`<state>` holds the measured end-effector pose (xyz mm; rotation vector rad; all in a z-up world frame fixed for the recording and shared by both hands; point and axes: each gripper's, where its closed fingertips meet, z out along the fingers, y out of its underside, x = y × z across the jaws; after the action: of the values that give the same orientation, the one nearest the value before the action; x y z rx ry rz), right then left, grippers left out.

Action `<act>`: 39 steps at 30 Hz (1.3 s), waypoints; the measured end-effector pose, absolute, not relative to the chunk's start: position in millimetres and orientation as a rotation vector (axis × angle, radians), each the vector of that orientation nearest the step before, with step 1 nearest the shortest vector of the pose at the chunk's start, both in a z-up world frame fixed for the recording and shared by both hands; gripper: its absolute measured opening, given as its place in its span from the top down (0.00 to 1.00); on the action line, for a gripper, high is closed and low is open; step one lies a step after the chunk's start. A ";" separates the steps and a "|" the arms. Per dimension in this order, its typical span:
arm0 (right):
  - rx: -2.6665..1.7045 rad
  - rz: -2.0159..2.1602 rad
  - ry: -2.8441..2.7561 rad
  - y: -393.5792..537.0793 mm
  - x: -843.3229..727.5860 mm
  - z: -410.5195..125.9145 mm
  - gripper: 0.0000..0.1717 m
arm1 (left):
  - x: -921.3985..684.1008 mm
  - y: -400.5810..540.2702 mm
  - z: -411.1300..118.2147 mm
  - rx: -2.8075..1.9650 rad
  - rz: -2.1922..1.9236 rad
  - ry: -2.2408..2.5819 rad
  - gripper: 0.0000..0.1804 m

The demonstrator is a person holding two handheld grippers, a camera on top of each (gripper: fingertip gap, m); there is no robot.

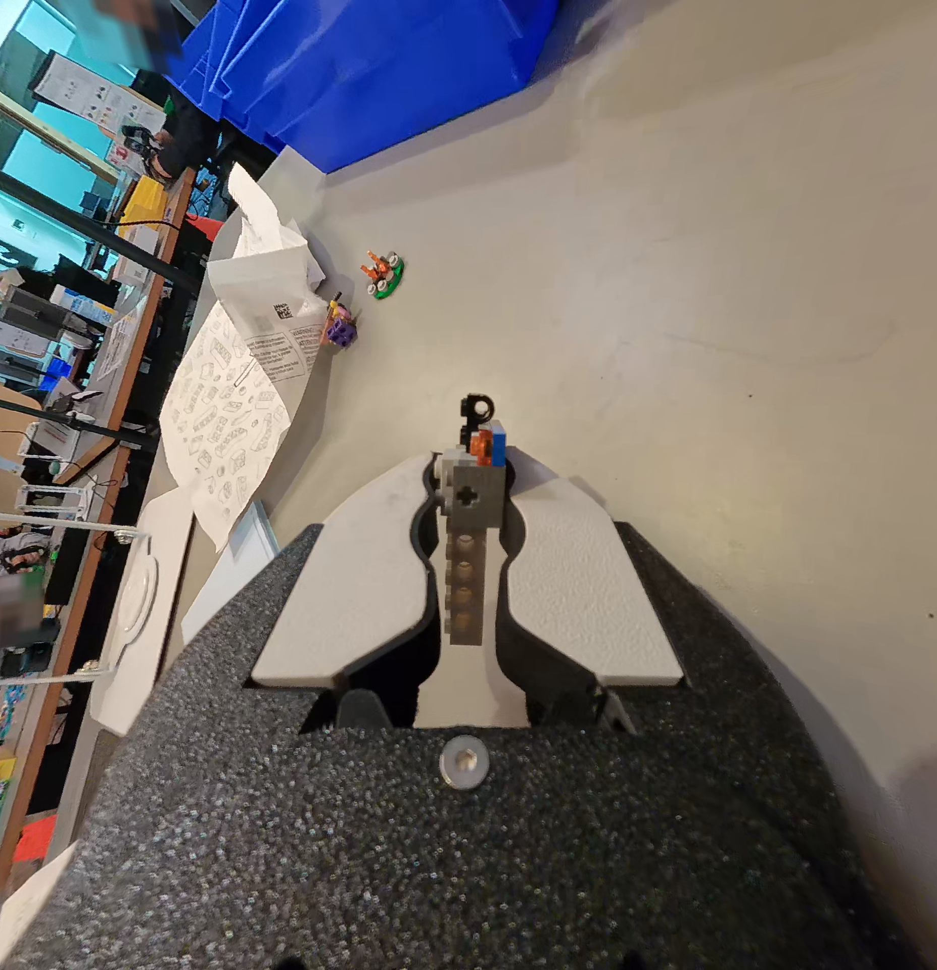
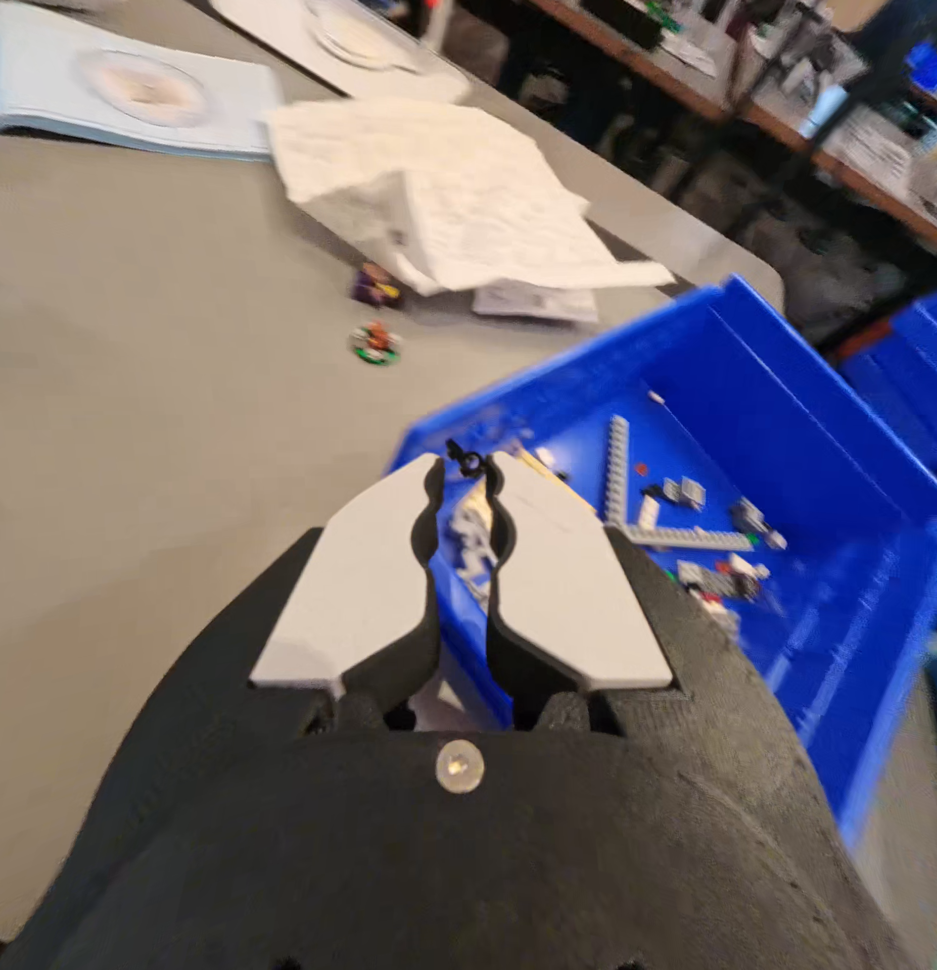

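The left claw [image 1: 469, 472] is pinching a grey toy-brick beam [image 1: 469, 551] lengthwise between its pads, so that the far end, carrying an orange piece [image 1: 481, 446], a blue piece [image 1: 499, 443] and a black ringed connector [image 1: 477, 409], is sticking out clear of the fingertips, seemingly left free for more work. It is hovering above the bare beige table [image 1: 692, 367]. The right claw [image 2: 466, 467] is gripping a small black ringed piece [image 2: 469, 464] at its very tips, though blur is making the contact hard to judge; the grip looks shallow, probably because the part is tiny. It is hanging over the near corner of an open blue bin [image 2: 771, 420], where loose grey strips [image 2: 681, 538] and other small bricks are lying. Farther off on the table, a green round base with orange parts [image 1: 385, 275] and a purple block [image 1: 340, 328] are sitting just beside a crumpled printed sheet [image 1: 235, 378], well apart from both claws.
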<state>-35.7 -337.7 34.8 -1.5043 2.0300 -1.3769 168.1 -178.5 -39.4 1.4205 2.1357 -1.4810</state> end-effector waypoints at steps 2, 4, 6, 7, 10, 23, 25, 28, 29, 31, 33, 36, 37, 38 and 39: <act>-1.519 -1.394 2.086 -347.9 -49.1 32.1 0.86 | 165.3 -178.8 -42.7 1.435 -1.481 2.141 0.90; -1.589 -1.414 2.046 -341.6 -41.7 30.6 0.84 | 163.8 -178.6 -45.6 1.450 -1.474 2.127 0.90; -1.684 -1.401 1.896 -318.7 -14.7 29.7 0.84 | 162.8 -177.7 -45.4 1.466 -1.478 2.095 0.90; -1.741 -1.382 1.793 -302.5 3.0 28.2 0.84 | 161.9 -177.1 -44.0 1.472 -1.489 2.076 0.90; -1.903 -1.302 1.438 -246.9 59.0 18.0 0.84 | 157.5 -173.2 -41.7 1.521 -1.514 2.021 0.90; -2.126 -1.035 0.732 -154.3 151.9 -28.0 0.85 | 164.4 -173.1 -51.6 1.558 -1.426 1.987 0.90; -2.138 -1.030 0.733 -154.1 152.7 -32.4 0.86 | 163.9 -173.7 -55.4 1.568 -1.406 1.992 0.90; -2.176 -1.033 0.728 -153.1 154.1 -39.2 0.87 | 162.8 -173.9 -59.9 1.584 -1.389 1.999 0.90; -2.188 -1.035 0.722 -152.2 154.3 -40.7 0.87 | 162.6 -174.2 -60.1 1.585 -1.389 1.999 0.90; -2.195 -1.036 0.715 -150.4 155.0 -41.4 0.88 | 161.6 -174.2 -60.2 1.588 -1.394 2.003 0.90; -2.201 -1.042 0.727 -152.3 156.9 -42.3 0.91 | 161.0 -174.2 -60.1 1.590 -1.398 2.005 0.90; -2.203 -1.009 0.732 -151.6 156.6 -44.1 0.93 | 161.4 -174.1 -61.4 1.604 -1.366 1.980 0.90; -2.205 -0.996 0.735 -151.3 156.4 -45.1 0.93 | 161.4 -173.9 -62.0 1.611 -1.350 1.963 0.90; -2.201 -0.974 0.746 -151.0 156.2 -46.0 0.93 | 161.6 -173.8 -62.6 1.617 -1.337 1.950 0.90; -2.191 -0.944 0.762 -150.8 156.1 -46.7 0.93 | 161.8 -173.8 -62.8 1.621 -1.330 1.941 0.90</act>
<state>156.1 -150.8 -46.7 -2.1906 0.7618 -0.9441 161.8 -173.8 -62.8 1.6207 1.9407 -1.3300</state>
